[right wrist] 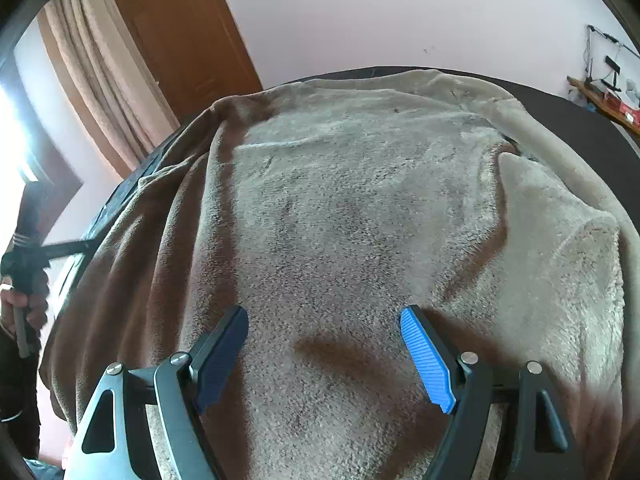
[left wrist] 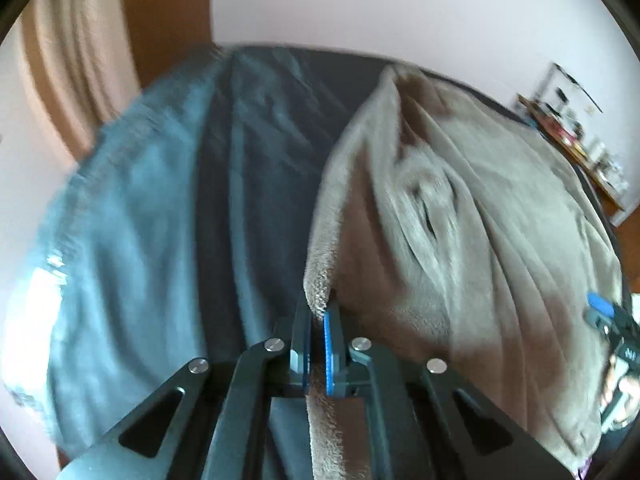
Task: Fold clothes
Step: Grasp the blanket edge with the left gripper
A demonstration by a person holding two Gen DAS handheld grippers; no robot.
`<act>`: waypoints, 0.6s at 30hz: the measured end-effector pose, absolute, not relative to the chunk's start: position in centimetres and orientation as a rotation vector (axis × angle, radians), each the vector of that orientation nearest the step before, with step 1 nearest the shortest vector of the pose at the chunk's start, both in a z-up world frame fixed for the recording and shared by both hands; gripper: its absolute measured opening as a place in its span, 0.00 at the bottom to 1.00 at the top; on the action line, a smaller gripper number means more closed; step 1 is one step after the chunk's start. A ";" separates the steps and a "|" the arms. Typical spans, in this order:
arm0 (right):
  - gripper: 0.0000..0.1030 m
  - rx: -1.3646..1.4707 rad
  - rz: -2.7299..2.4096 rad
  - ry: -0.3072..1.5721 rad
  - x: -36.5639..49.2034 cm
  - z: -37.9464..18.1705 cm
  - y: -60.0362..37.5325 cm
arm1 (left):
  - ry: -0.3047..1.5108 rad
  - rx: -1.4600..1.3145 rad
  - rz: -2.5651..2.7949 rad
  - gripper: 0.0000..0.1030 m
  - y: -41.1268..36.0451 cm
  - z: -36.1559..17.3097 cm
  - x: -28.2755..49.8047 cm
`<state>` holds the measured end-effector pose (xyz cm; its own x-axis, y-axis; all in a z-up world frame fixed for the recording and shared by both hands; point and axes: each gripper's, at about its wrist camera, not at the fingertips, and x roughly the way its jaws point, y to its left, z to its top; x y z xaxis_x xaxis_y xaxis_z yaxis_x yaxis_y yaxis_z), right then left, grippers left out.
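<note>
Left wrist view first: your left gripper (left wrist: 320, 320) has its jaws clenched on the edge of the beige fleece garment (left wrist: 460, 208), and a narrow ridge of that fleece rises straight up from between the pads. To the left of the jaws lies a blue blanket (left wrist: 132, 216) over the dark bed cover (left wrist: 256, 184); to the right of the jaws the rest of the garment spreads in loose, rumpled folds. At the far right edge of this view you can just make out the blue pad of your right gripper (left wrist: 600, 306).

Right wrist view next: your right gripper (right wrist: 324, 356) has its jaws spread wide and released, with nothing between them but the flat plush surface beneath. Whether the pads touch the fleece cannot be told. Ahead of the jaws the garment (right wrist: 360, 200) covers most of the bed, with a flap turned over to the right of the jaws and a draped, creased edge to the left. Far left of the jaws your left hand (right wrist: 24, 300) holds its tool.

By my reading, you are early in the fold: one edge is gripped, the opposite side is not yet taken, and no neat fold shows. Gripping with the right, lifting and laying the halves together all seem left to do.
</note>
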<state>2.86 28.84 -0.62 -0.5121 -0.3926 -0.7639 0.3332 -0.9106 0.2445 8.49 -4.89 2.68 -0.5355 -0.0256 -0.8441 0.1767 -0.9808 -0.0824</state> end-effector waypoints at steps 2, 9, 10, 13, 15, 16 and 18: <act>0.78 1.245 -2.421 -0.098 2.9 -0.6 29.0 | 0.141 1.327 -2.618 0.05 -5.8 5.0 8.4; 0.78 1.248 -2.432 -0.091 3.0 -0.7 28.9 | -0.052 1.051 -2.547 0.05 -8.5 10.4 6.7; 0.78 1.251 -2.433 -0.092 3.0 -0.7 28.9 | -0.082 1.041 -2.528 0.05 -8.7 10.3 6.1; 0.78 1.260 -2.433 -0.091 2.9 -0.7 28.9 | -0.147 1.093 -2.468 0.09 -8.9 8.4 4.1; 0.78 1.263 -2.433 -0.088 3.0 -0.7 28.9 | -0.165 1.158 -2.425 0.09 -9.5 6.5 3.0; 0.78 1.263 -2.433 -0.086 3.0 -0.7 28.9 | -0.180 1.188 -2.391 0.09 -9.7 5.3 2.3; 0.78 1.264 -2.433 -0.088 3.0 -0.7 28.9 | -0.180 1.241 -2.337 0.09 -10.1 3.5 1.5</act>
<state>3.02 28.93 -0.68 -0.5137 -0.3720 -0.7731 0.3154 -0.9199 0.2331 1.52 -10.12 3.48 -0.4704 -0.4740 -0.7443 0.3544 -0.8740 0.3325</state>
